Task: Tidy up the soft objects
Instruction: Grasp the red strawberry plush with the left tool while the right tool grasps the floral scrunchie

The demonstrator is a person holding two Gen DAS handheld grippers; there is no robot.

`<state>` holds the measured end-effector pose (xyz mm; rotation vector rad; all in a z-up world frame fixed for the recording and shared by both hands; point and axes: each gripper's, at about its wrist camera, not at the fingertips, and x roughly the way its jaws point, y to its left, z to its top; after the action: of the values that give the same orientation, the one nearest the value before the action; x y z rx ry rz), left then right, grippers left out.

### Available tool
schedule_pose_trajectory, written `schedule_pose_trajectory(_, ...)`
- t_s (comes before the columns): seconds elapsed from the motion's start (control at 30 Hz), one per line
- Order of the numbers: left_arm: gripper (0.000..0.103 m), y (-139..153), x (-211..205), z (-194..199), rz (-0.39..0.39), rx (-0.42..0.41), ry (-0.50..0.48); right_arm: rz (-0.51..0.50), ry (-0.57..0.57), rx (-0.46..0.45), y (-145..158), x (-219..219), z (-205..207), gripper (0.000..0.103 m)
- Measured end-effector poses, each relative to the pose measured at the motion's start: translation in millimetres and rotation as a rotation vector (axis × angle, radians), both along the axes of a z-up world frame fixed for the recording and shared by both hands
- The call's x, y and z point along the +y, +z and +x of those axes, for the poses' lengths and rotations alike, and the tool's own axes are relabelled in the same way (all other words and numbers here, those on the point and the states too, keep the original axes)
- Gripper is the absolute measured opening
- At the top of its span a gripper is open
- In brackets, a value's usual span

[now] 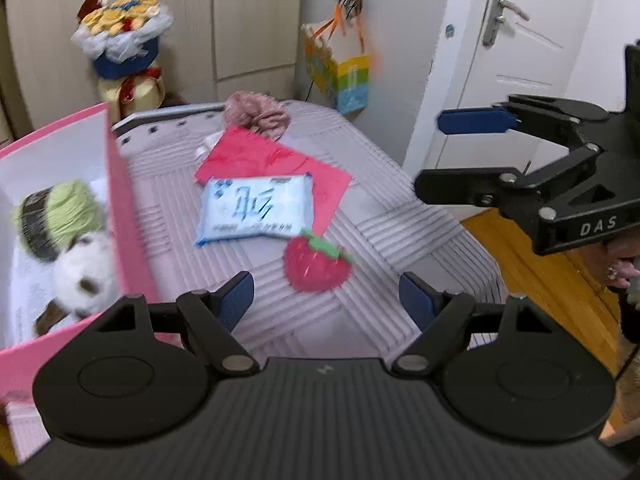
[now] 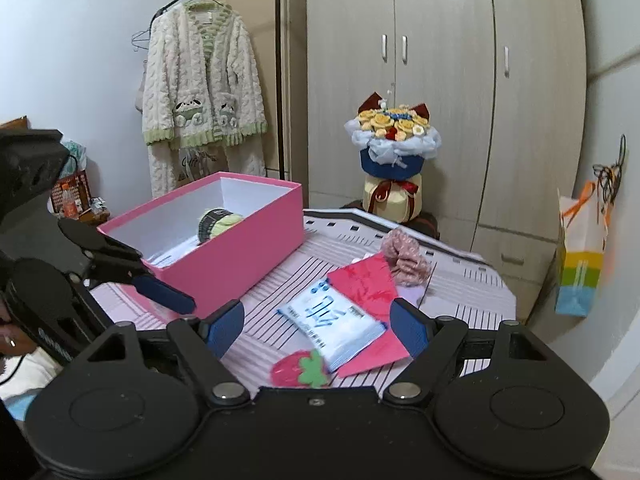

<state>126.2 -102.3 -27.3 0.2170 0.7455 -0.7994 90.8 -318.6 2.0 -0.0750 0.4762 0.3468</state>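
Note:
On the lilac ribbed surface (image 1: 400,216) lie a red felt strawberry (image 1: 316,262), a pale blue tissue pack (image 1: 256,210), a red envelope (image 1: 280,160) under the pack, and a pink scrunchie (image 1: 256,114) at the far end. The pink box (image 1: 120,216) on the left holds a green yarn ball (image 1: 60,216) and a white plush (image 1: 86,276). My left gripper (image 1: 326,300) is open and empty, just short of the strawberry. My right gripper (image 2: 318,330) hangs open and empty over the tissue pack (image 2: 334,320) and strawberry (image 2: 296,368); the pink box (image 2: 240,248) stands left of it.
A flower bouquet (image 2: 394,152) stands behind the surface by the wardrobe. A striped gift bag (image 2: 580,264) hangs on the right wall. A fluffy robe (image 2: 200,100) hangs at the back left. A white door (image 1: 520,60) and wooden floor (image 1: 552,280) lie to the right.

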Motion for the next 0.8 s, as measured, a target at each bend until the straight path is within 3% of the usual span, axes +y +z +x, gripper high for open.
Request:
schedule_pose_trajectory(0.13,0.079,-25.6,-9.7,8.1,-0.069,-0.043,0.003,-0.05,0.001,-0.006,-8.3,-0.6,18.0,0.084)
schedule_pose_trajectory(0.23,0.079,-38.4,-21.5,9.1,-0.057,-0.102,-0.004,-0.026,0.018,0.017,-14.7,-7.1,35.0,0.084)
schedule_pose_trajectory(0.5,0.079,-76.1,-47.4,35.2,-0.037,-0.037,0.045,0.074,-0.005,0.086,-37.5,-29.1,103.0,0.084)
schedule_pose_trajectory(0.63,0.079,-90.6,-56.9,42.8,0.03,-0.049,0.079,0.124,-0.034,0.125,-46.2,-39.4,145.1,0.084)
schedule_pose_trajectory(0.8,0.079,-96.8,-57.8,47.1,0.001,-0.022,0.069,0.2,-0.073,0.178,-59.9,-50.7,194.1,0.087)
